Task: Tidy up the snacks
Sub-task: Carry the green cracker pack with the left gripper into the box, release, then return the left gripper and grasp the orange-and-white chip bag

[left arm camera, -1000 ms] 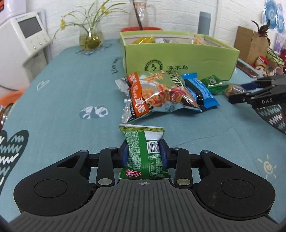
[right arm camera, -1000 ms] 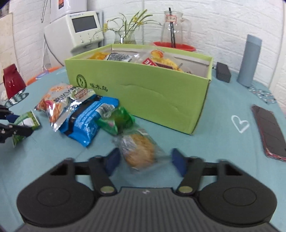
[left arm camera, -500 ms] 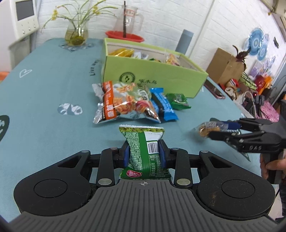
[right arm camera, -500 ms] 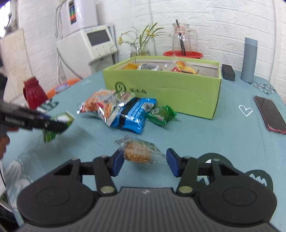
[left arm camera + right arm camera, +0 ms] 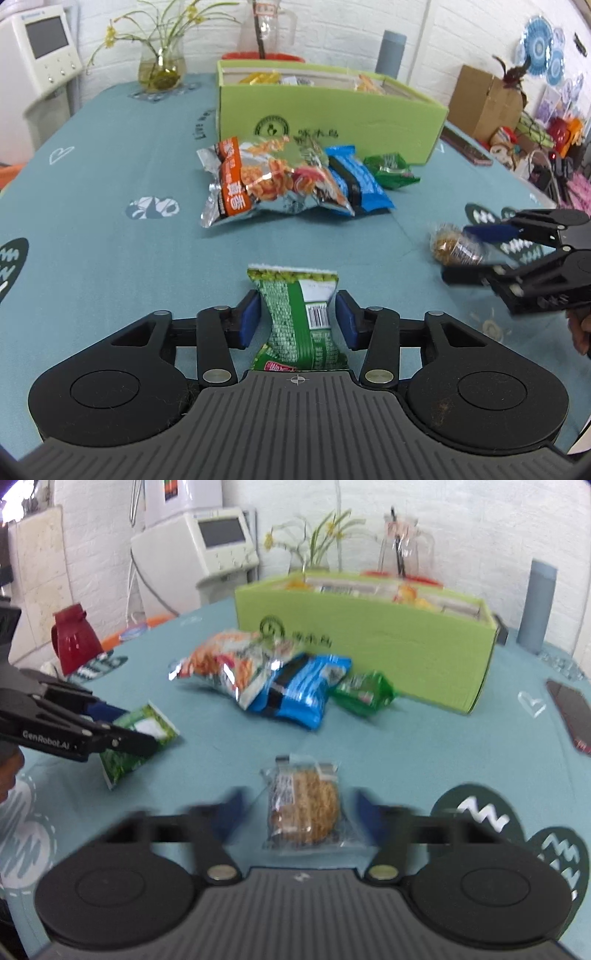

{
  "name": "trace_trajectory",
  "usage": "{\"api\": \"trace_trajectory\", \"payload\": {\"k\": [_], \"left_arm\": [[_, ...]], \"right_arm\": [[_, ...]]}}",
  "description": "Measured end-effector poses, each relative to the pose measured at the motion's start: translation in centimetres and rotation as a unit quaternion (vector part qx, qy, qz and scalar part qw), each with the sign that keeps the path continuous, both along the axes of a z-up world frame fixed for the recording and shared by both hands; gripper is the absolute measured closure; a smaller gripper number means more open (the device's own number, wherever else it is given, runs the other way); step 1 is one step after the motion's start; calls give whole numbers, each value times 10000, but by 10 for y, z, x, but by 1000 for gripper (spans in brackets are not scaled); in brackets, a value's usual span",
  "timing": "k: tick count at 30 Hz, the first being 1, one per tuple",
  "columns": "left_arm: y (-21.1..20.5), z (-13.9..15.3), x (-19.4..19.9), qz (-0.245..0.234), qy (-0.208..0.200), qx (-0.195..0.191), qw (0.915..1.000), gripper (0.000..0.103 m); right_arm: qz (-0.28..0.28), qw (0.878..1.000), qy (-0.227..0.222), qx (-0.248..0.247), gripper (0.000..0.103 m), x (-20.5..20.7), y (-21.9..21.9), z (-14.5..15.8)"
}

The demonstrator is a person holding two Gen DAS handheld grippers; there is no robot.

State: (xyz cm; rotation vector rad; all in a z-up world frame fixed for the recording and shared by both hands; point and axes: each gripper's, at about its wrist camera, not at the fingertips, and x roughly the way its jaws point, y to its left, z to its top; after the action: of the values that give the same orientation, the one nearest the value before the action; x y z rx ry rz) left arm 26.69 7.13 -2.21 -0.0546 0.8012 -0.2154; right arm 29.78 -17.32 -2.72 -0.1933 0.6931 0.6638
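Fingers (image 5: 369, 818) nearer wrapped cookie (image 5: 304, 812) than before

The right gripper (image 5: 297, 810) is closing around a clear-wrapped cookie (image 5: 304, 806). Beyond it, beside the green box (image 5: 369, 642), lie three snack bags. Left of the cookie, the left gripper (image 5: 138, 734) pinches a green packet (image 5: 138, 738) above the bench (image 5: 424, 746).

Both wrist cameras look forward and downward from close over the teal table (image 5: 92, 236), the left view from the table's left and the right from its right, sharing the far green box (image 5: 332, 122) and the snack pile (image 5: 266, 675).
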Motion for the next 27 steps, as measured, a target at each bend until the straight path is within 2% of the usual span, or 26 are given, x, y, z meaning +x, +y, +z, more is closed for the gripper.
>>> {"api": "trace_trajectory", "payload": {"k": [2, 5, 9, 11, 14, 17, 19, 20, 21, 22, 24, 25, 26, 27], "left_arm": [[1, 0, -1, -16, -45, 35, 10000, 96], [8, 15, 8, -146, -55, -537, 9984, 97], [12, 59, 35, -361, -546, -969, 9931, 97], [13, 84, 59, -400, -820, -1051, 9903, 97], [9, 108, 105, -277, -1082, -916, 9895, 97], [4, 115, 159, -165, -1080, -950, 9895, 96], [1, 109, 193, -106, -1023, -991, 9898, 96], [-1, 104, 206, -46, -1001, -971, 9902, 90], [-1, 98, 215, 55, -940, -968, 9908, 72], [0, 92, 222, 150, -843, -1004, 9913, 63], [5, 86, 214, 141, -897, -1110, 9897, 55], [7, 86, 204, 108, -983, -1083, 9892, 54], [8, 87, 194, 120, -1060, -1030, 9889, 50], [9, 88, 182, 147, -1153, -993, 9882, 44]], "right_arm": [[51, 9999, -41, -126, 59, -5, 2, 2], [106, 9999, -38, 116, 60, -4, -2, 18], [95, 9978, -360, 543, 60, 17, -5, 59], [53, 9960, -607, 657, 60, 35, -3, 79], [-85, 9931, -913, 733, 60, 74, 4, 100], [-409, 9904, -1147, 654, 59, 125, 16, 106], [-554, 9908, -1086, 587, 55, 159, 25, 98], [-633, 9911, -1025, 564, 49, 174, 28, 91], [-719, 9913, -939, 584, 41, 185, 29, 85], [-793, 9909, -846, 679, 32, 190, 27, 80], [-796, 9883, -751, 1058, 31, 181, 14, 79], [-742, 9868, -776, 1212, 24, 172, 7, 79], [-738, 9851, -864, 1294, 10, 156, 1, 81], [-750, 9836, -967, 1324, 9, 142, -3, 81]]}}
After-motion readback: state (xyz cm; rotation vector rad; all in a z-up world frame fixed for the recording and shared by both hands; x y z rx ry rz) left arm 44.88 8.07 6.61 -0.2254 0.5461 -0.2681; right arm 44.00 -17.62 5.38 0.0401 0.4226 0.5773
